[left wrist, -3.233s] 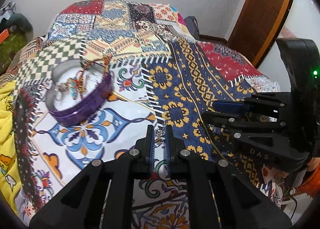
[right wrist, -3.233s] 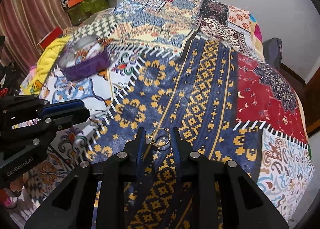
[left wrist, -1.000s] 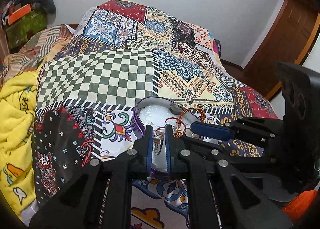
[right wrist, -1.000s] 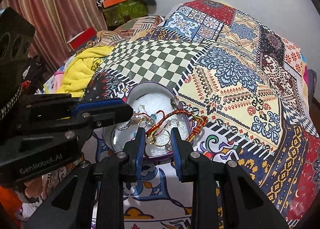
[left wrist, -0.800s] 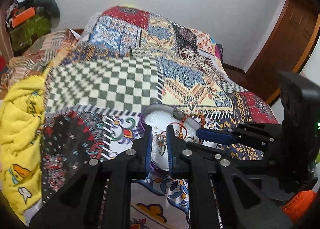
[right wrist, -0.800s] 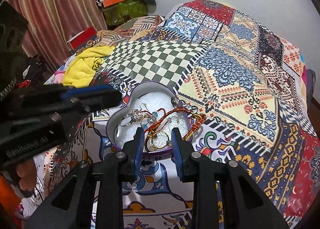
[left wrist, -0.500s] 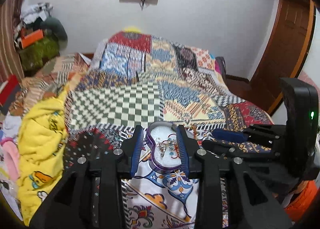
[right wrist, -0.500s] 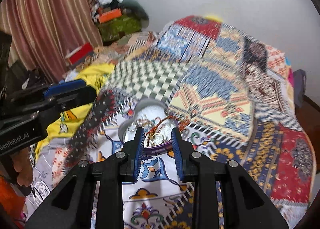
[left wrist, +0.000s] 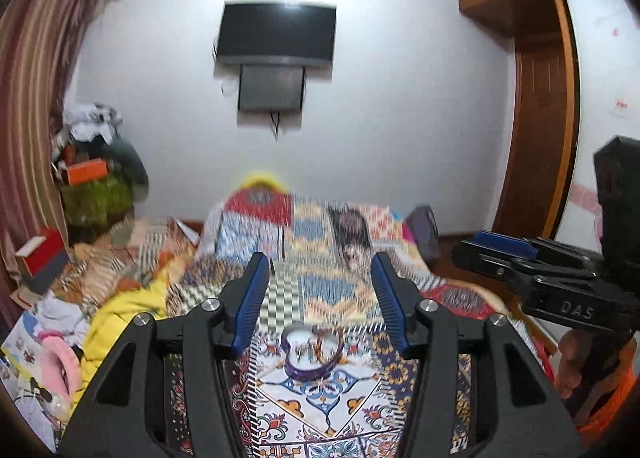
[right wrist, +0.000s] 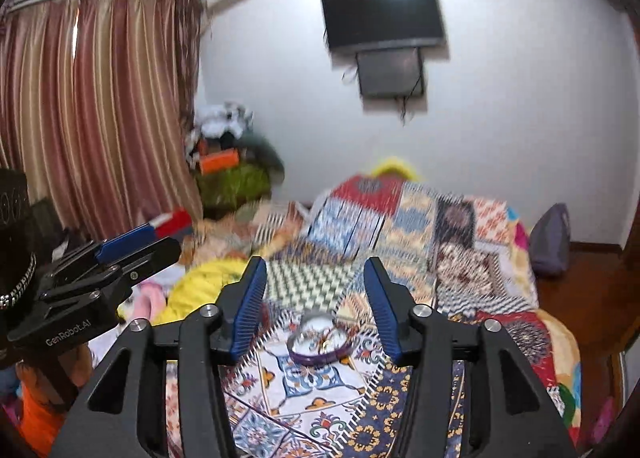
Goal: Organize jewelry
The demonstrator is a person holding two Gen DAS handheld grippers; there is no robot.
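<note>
A: Status?

B: My left gripper [left wrist: 316, 304] and my right gripper [right wrist: 312, 298] both have jaws opening, nothing between them.

A: Where's the jewelry?

B: In the purple heart-shaped tin [left wrist: 312, 352] on the patchwork bedspread [right wrist: 460, 258], well below and ahead of both grippers. A tangle of pieces [right wrist: 326, 340] lies inside, too blurred to sort.

A: Left to do?

B: No loose pieces visible on the spread. Looks near done, I'd judge.

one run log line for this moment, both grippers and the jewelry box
left gripper: opening, nothing between fingers | right gripper: opening, nothing between fingers | purple heart-shaped box: on bedspread, jewelry inside
</note>
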